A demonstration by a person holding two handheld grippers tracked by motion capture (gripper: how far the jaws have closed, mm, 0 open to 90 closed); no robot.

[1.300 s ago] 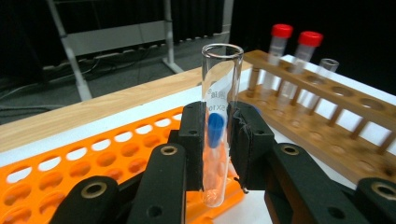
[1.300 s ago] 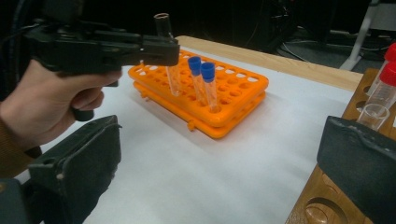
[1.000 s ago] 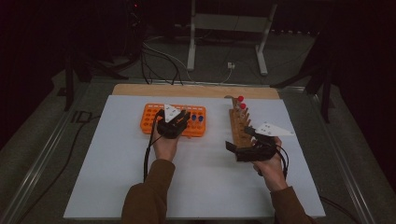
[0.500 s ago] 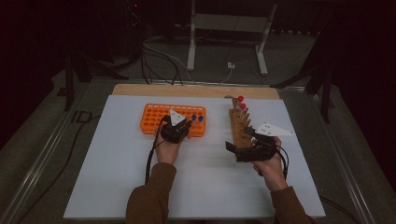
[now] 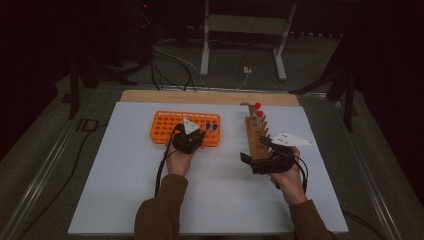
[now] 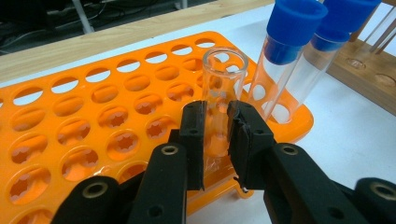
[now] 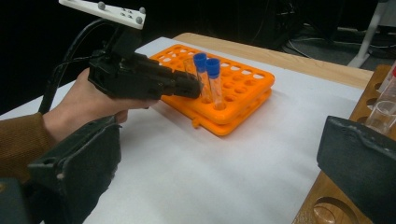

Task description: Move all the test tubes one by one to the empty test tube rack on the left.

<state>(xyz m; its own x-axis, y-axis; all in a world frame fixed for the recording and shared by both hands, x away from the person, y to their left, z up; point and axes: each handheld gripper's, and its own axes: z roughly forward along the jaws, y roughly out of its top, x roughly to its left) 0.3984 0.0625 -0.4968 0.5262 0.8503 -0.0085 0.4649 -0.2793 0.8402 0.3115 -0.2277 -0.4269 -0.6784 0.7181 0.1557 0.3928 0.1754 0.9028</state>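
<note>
Left gripper (image 6: 215, 135) fingers clamped on uncapped glass tube (image 6: 223, 88), seating it in orange rack (image 6: 93, 135). Next: release, lift clear. Right gripper (image 7: 224, 186) fingers apart, empty.

An uncapped clear glass tube (image 6: 223, 84) is seen upright, lowered into a hole at the near right edge of the orange rack (image 6: 70, 135), just beside two blue-capped tubes (image 6: 285, 51) seated there.

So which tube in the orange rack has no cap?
The clear tube pinched by the left gripper; the two tubes beside it wear blue caps.
</note>
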